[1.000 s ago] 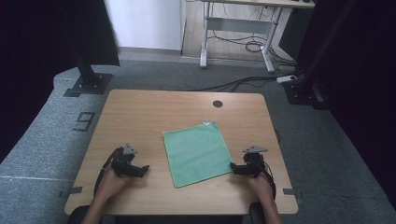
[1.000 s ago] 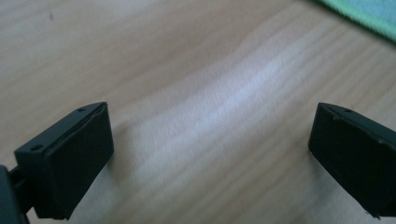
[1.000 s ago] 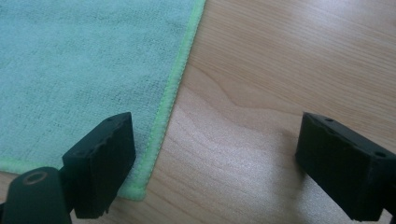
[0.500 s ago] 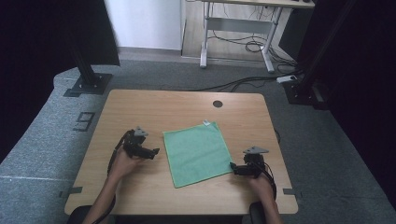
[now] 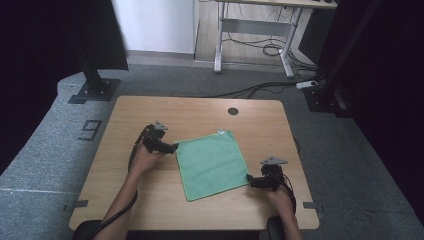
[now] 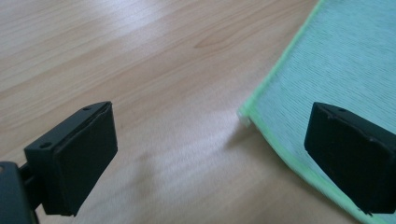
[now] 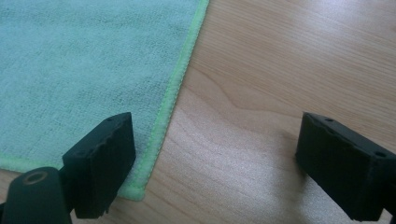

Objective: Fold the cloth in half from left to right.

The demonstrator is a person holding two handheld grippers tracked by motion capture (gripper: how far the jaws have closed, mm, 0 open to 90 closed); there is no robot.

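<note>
A green cloth [image 5: 210, 164] lies flat and spread out on the wooden table [image 5: 200, 112]. My left gripper [image 5: 175, 147] hovers at the cloth's far left corner, jaws open. In the left gripper view that corner of the cloth [image 6: 327, 70] lies between the two black pads [image 6: 84, 154], nothing clamped. My right gripper [image 5: 248, 179] rests at the near right corner, open as well. In the right gripper view the cloth's hemmed edge [image 7: 93, 70] runs past the left pad [image 7: 105, 161], with bare wood between the jaws.
A round cable hole [image 5: 233, 111] sits near the table's far edge. Black stand bases [image 5: 94, 90] and a desk frame with cables [image 5: 260, 47] stand on the grey floor beyond the table.
My left gripper has travelled away from me and rightward, from the near left of the table up to the cloth's far left corner. The right gripper and cloth have stayed put.
</note>
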